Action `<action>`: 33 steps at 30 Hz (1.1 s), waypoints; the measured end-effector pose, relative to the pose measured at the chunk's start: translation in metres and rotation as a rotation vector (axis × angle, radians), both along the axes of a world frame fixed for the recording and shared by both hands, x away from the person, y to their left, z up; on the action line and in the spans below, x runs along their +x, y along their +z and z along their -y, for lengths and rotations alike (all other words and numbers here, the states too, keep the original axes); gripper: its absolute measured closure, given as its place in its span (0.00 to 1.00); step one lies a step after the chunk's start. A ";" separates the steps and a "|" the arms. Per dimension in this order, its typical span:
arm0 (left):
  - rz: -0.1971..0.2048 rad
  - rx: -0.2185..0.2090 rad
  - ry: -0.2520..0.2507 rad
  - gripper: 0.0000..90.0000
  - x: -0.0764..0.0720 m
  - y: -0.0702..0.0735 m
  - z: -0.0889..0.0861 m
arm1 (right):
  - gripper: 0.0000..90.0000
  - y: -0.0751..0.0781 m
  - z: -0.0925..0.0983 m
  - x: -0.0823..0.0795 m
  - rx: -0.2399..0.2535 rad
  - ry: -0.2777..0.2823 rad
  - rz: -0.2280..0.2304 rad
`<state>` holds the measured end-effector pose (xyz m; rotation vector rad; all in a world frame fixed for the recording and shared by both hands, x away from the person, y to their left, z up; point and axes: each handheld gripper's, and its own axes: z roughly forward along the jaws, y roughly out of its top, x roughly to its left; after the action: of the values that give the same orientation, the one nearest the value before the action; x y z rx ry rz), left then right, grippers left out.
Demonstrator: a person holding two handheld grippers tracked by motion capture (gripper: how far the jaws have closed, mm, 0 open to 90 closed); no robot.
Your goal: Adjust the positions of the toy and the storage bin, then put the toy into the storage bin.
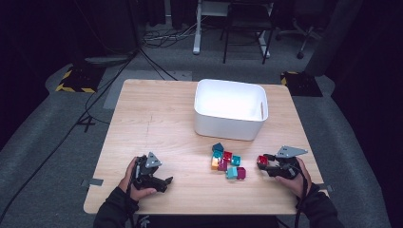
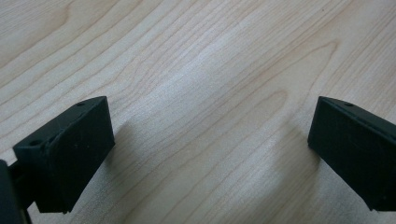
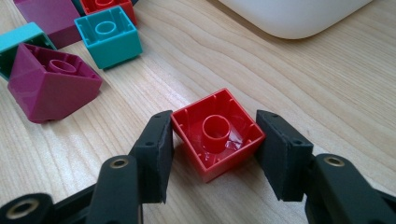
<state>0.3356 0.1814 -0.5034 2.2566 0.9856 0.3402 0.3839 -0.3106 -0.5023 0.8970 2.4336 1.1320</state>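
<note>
A red building block (image 3: 217,134), turned hollow side up, is gripped between the jaws of the right tongs (image 3: 214,149) at the right side of the wooden surface (image 1: 157,123), just apart from a cluster of teal, magenta, red and orange blocks (image 1: 227,164). A white bin (image 1: 230,110) is set beyond the cluster, towards the far edge. The left tongs (image 2: 205,149) are held wide open over bare wood at the near left, with nothing between the jaws.
</note>
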 end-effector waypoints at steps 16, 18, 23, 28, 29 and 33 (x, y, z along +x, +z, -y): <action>0.008 0.005 0.005 0.01 0.001 0.000 0.000 | 0.54 0.000 0.000 -0.001 0.000 -0.006 0.000; 0.008 0.006 0.004 0.01 0.001 0.000 0.000 | 0.61 0.000 0.000 -0.001 0.001 -0.004 -0.002; 0.007 0.003 0.004 0.01 0.001 0.000 0.001 | 0.66 0.000 0.001 -0.002 0.007 0.012 -0.001; 0.008 0.000 0.002 0.01 0.002 -0.001 0.001 | 0.66 0.000 0.000 -0.005 -0.001 0.012 0.015; 0.009 0.000 0.002 0.01 0.002 0.000 0.001 | 0.66 0.000 0.000 -0.005 -0.002 0.013 0.015; 0.007 -0.002 0.008 0.01 0.002 0.000 0.002 | 0.66 0.001 0.000 -0.006 -0.007 0.021 0.018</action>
<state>0.3378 0.1799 -0.5037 2.2486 0.9909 0.3507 0.3781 -0.3107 -0.5016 0.8576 2.4360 1.1328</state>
